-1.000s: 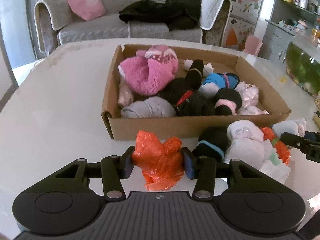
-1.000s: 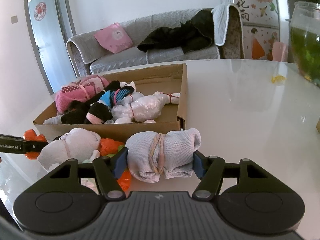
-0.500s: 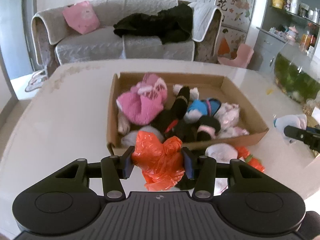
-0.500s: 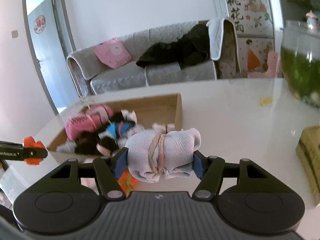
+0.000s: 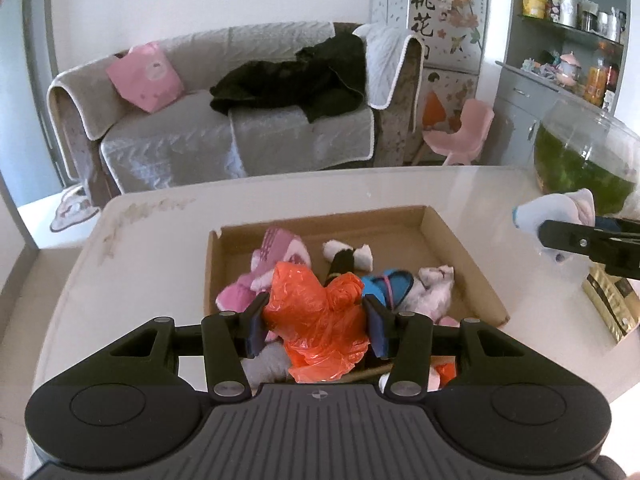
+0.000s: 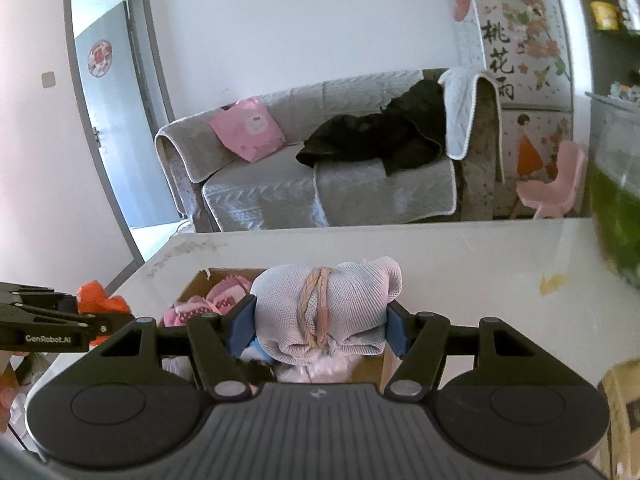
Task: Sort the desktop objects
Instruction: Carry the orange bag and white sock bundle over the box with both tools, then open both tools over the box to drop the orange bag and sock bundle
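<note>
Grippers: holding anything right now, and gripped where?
Left gripper: orange plastic bag, pinched across its sides. Right gripper: pale rolled cloth bundle, clamped at both ends.

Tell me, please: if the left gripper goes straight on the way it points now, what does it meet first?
Probably the pile inside the cardboard box. The left gripper, shut on the orange plastic bag, points down toward it; depth is unclear.

The left gripper (image 5: 315,322) points steeply downward, its blue pads pressed on a crumpled orange plastic bag (image 5: 320,324). The right gripper (image 6: 320,326) tilts down more gently, jaws clamped on a pale mesh cloth bundle tied with a pink braid (image 6: 326,308).
</note>
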Demonstrator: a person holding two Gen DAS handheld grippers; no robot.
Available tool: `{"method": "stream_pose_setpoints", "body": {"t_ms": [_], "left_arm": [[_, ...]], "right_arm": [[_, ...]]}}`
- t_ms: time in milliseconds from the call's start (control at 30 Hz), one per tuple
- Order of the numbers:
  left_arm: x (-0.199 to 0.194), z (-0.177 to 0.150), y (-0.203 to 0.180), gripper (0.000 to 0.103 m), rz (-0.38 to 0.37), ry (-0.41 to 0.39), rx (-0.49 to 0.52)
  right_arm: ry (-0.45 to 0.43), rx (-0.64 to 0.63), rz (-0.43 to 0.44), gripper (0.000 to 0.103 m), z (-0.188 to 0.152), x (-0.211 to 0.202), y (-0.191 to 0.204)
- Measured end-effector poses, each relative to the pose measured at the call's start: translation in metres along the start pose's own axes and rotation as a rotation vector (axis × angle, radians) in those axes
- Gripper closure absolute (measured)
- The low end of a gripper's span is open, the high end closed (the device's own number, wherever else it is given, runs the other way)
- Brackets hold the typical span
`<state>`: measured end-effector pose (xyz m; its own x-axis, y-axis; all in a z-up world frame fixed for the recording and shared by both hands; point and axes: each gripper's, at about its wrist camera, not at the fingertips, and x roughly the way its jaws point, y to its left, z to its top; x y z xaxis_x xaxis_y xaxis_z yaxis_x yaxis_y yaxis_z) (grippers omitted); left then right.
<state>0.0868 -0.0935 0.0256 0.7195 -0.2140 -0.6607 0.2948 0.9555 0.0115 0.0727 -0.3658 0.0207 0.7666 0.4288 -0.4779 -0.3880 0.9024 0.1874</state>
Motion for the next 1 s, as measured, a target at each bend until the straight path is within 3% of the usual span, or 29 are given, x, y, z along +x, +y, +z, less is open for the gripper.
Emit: {"method": "stream_pose_setpoints", "body": {"t_ms": [433, 1000], "left_arm": [[0.052, 0.04, -0.005, 0.047, 0.015, 0.026, -0.007], [0.135, 0.046, -0.009, 0.047, 0.009, 0.117, -0.003]], "right_arm": [[0.056, -0.055, -0.006, 0.042, 0.027, 0.047, 0.004], [0.167, -0.07, -0.051, 0.042, 0.025, 0.101, -0.003]]}}
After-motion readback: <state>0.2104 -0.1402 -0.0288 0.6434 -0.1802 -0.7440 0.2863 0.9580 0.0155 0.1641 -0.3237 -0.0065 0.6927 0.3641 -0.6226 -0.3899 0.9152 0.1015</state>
